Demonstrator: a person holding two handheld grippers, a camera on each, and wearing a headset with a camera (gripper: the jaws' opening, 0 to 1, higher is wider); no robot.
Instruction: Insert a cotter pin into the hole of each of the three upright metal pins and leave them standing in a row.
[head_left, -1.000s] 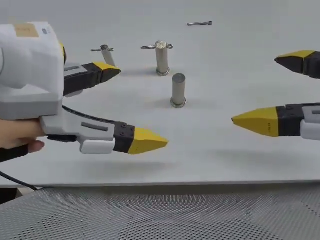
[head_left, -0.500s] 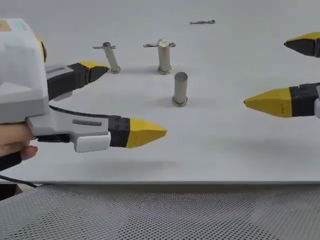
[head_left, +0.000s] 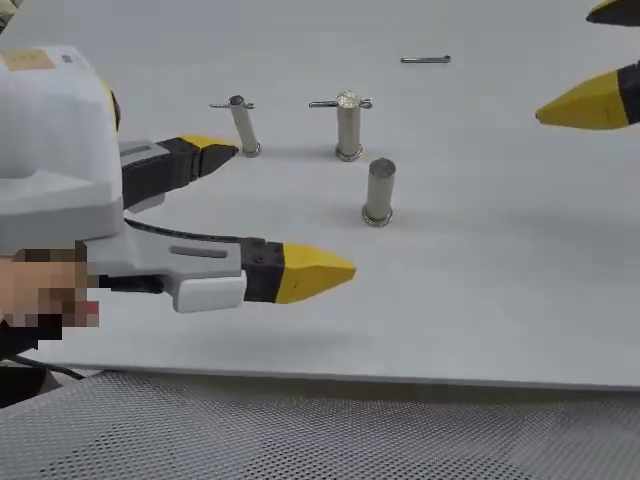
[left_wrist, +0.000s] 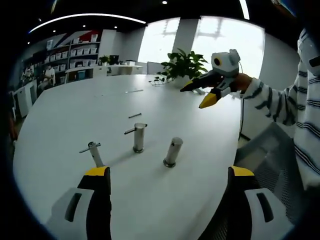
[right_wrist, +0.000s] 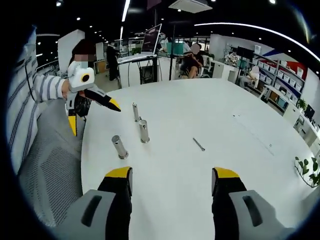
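- The bare metal pin (head_left: 379, 192) stands upright on the tabletop (head_left: 500, 290), in front of the row, with nothing through its top.
- Behind it, the left metal pin (head_left: 244, 130) and the middle metal pin (head_left: 348, 130) each carry a cotter.
- The loose cotter pin (head_left: 425, 60) lies well beyond, probably meant for the bare one.
- The left hand-held gripper (head_left: 292, 210) hovers near the pins, jaws spread wide and empty, likely ready to steady one.
- The right hand-held gripper (right_wrist: 172, 174) is equally wide and empty, and is raised on the cotter's side.

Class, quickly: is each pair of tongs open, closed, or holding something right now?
Left tongs: open, holding nothing.
Right tongs: open, holding nothing.
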